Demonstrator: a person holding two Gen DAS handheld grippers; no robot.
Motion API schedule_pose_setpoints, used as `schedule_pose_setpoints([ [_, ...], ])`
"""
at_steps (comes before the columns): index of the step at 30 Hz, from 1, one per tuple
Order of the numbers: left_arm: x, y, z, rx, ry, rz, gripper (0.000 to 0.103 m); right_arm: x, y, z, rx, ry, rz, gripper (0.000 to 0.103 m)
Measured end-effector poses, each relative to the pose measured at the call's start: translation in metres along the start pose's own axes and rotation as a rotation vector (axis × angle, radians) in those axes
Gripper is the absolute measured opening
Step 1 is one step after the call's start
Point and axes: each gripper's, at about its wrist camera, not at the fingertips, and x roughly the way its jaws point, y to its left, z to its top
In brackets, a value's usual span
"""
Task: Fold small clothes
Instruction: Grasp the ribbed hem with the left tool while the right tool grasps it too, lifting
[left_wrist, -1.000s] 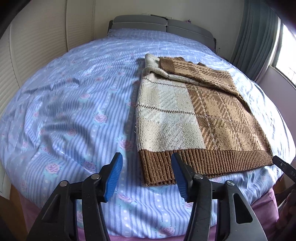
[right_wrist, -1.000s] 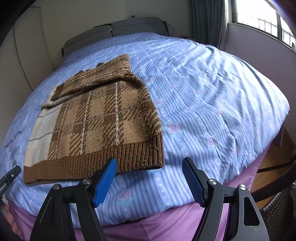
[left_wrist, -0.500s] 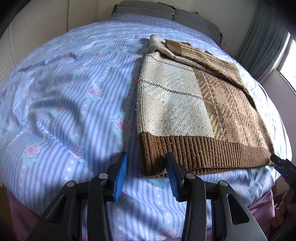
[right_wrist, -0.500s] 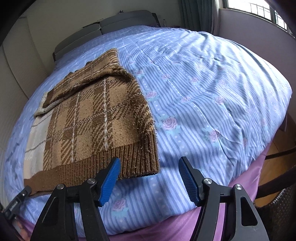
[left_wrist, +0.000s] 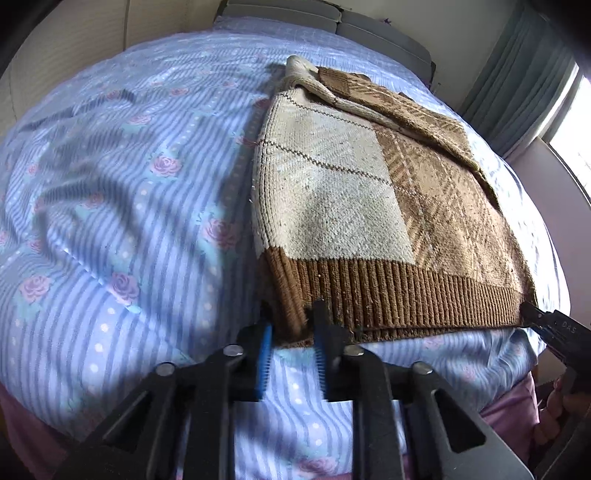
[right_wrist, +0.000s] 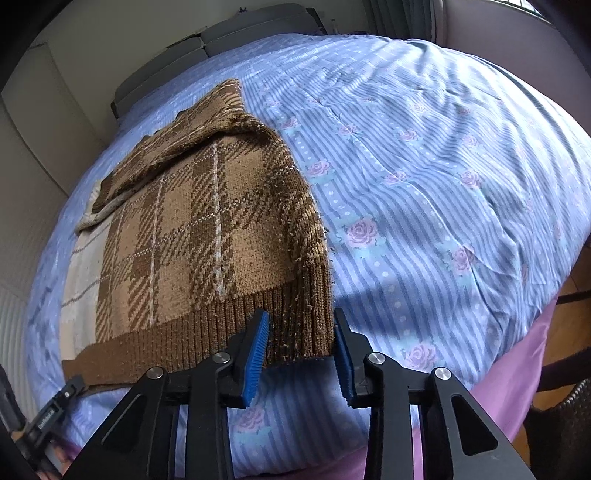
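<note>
A brown and cream plaid knit sweater (left_wrist: 351, 192) lies flat on the bed, sleeves folded across its top, ribbed brown hem toward me. It also shows in the right wrist view (right_wrist: 207, 221). My left gripper (left_wrist: 291, 325) has its jaws narrowed around the hem's left corner, with the knit bunched between the blue pads. My right gripper (right_wrist: 301, 336) straddles the hem's right corner, and its jaws stand a little wider than the cloth. Each gripper's tip shows at the edge of the other's view.
The bed has a blue striped floral cover (left_wrist: 110, 206) with a pink sheet (right_wrist: 517, 354) at its near edge. A grey headboard (left_wrist: 332, 22) stands at the far end. Curtains and a window (left_wrist: 569, 122) are on the right.
Both grippers moved forward and down to the hem's two corners. Both jaws narrowed, the left far more, and the left corner now bunches between its pads.
</note>
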Motion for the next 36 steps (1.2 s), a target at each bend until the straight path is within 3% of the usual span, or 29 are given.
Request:
schedule_pose_setpoints([
  [3,-0.006,0.000,0.001,0.001,-0.014,-0.004,0.012,-0.002,-0.002,-0.001,0.012,-0.001,0.024,0.013],
  [10,-0.032,-0.002,0.009,0.010,-0.081,-0.024,0.011,-0.025,-0.002,-0.001,0.007,-0.060,0.065,0.010],
  [16,-0.065,-0.011,0.038,0.018,-0.194,-0.055,0.011,-0.053,0.002,0.020,0.020,-0.129,0.137,0.010],
  [26,-0.082,-0.021,0.130,-0.007,-0.359,-0.045,0.011,-0.086,0.038,0.095,-0.007,-0.311,0.218,0.010],
  [31,-0.071,-0.028,0.189,-0.012,-0.428,-0.030,0.011,-0.074,0.058,0.147,-0.001,-0.385,0.233,0.010],
  [36,-0.039,-0.030,0.244,-0.013,-0.444,-0.007,0.011,-0.048,0.077,0.198,0.000,-0.423,0.226,0.010],
])
